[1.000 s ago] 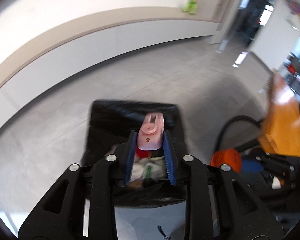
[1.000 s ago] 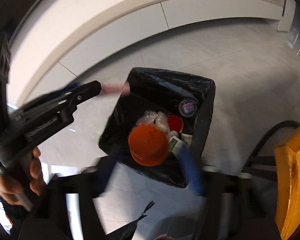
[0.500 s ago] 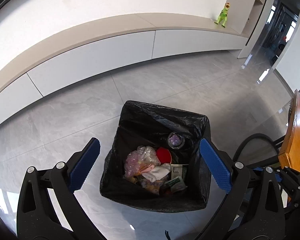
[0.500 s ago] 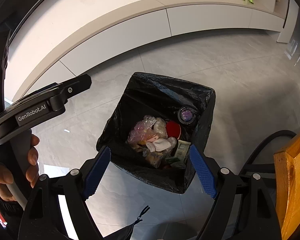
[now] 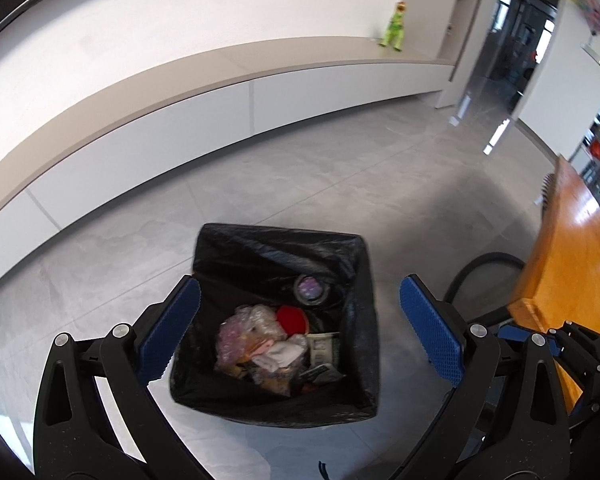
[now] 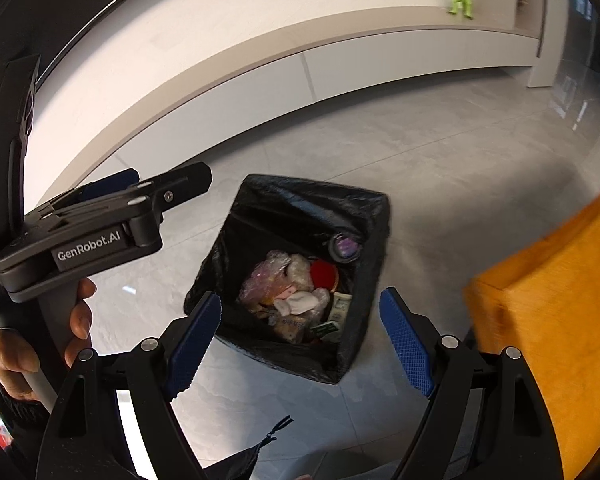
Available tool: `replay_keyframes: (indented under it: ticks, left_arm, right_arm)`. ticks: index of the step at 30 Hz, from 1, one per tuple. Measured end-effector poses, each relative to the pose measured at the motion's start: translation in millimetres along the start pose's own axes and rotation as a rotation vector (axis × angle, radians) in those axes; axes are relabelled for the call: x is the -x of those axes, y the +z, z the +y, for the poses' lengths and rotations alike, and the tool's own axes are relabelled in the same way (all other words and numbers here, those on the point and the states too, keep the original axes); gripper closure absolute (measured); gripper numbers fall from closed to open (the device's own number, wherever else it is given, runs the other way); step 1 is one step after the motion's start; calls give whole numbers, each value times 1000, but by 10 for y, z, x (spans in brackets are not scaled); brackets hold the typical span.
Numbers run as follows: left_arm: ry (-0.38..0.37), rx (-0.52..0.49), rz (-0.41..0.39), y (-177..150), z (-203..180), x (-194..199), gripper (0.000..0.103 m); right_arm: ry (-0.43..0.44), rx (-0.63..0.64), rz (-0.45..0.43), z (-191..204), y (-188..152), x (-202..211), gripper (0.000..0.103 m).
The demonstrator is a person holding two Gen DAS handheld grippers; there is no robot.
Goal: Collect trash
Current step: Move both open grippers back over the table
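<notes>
A bin lined with a black bag (image 5: pixel 352 252) (image 6: pixel 376 208) stands on the grey floor. Inside lies mixed trash (image 5: pixel 276 348) (image 6: pixel 300 296): clear plastic wrap, a red lid, white tissue, small packets. My left gripper (image 5: pixel 300 332) hangs above the bin, wide open, nothing between its blue pads. My right gripper (image 6: pixel 300 340) is also open and empty over the bin's near edge. In the right wrist view the left gripper's body (image 6: pixel 100 224) shows at the left, held by a hand (image 6: pixel 24 344).
An orange wooden table (image 5: pixel 572 264) (image 6: pixel 548 320) stands close on the right. A black hose (image 5: pixel 480 264) curves on the floor beside it. A long white low cabinet (image 5: pixel 260 104) runs along the far wall, with a green toy figure (image 5: pixel 396 26) on top.
One second ago the left gripper held a pink item and the right an orange one over the bin. Both opened, the items dropped in, and both grippers have pulled up and back.
</notes>
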State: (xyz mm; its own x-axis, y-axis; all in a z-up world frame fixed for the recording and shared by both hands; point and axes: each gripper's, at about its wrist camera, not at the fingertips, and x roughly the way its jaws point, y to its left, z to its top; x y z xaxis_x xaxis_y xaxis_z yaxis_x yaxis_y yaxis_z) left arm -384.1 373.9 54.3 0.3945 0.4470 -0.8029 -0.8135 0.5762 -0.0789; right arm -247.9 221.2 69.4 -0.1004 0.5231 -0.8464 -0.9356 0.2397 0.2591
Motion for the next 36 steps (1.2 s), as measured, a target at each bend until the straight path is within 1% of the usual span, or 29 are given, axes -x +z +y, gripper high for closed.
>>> replay_keyframes:
  ticks: [3,8,12,17,20,24,27,33,36]
  left_arm:
    - [-28,-48,-5,21,-289,20,6]
    - [-81,-118,-7,14,-755,32,6]
    - [-130,-187,0,-4,-1200,40,6]
    - [-189,-310,6,-63,-1858,36,6]
    - [-229,-356,10,-86,-2207,49,6]
    - [-279,-430,15,-146,-2714,57,6]
    - [-332,-488,25,-231,-3128,51,6]
    - [-402,-588,50,-386,-3829,19,6]
    - [-440,-636,58,-482,-4143,19,6]
  right_arm:
    - [-28,-28,-20,-194,-52,137,21]
    - [-79,-109,-51,-659,-209,436,21]
    - [-122,-179,-76,-1047,-363,665,21]
    - [-168,-267,-112,-1514,-575,980,21]
    - [-203,-318,-131,-1773,-720,1157,21]
    - [-271,-391,-153,-2149,-976,1412,21]
    - [-333,-441,-170,-2415,-1174,1621,21]
    - [-392,-583,-198,-2940,-1628,1901,21]
    - [-436,-641,-193,-3182,-1850,2020,21]
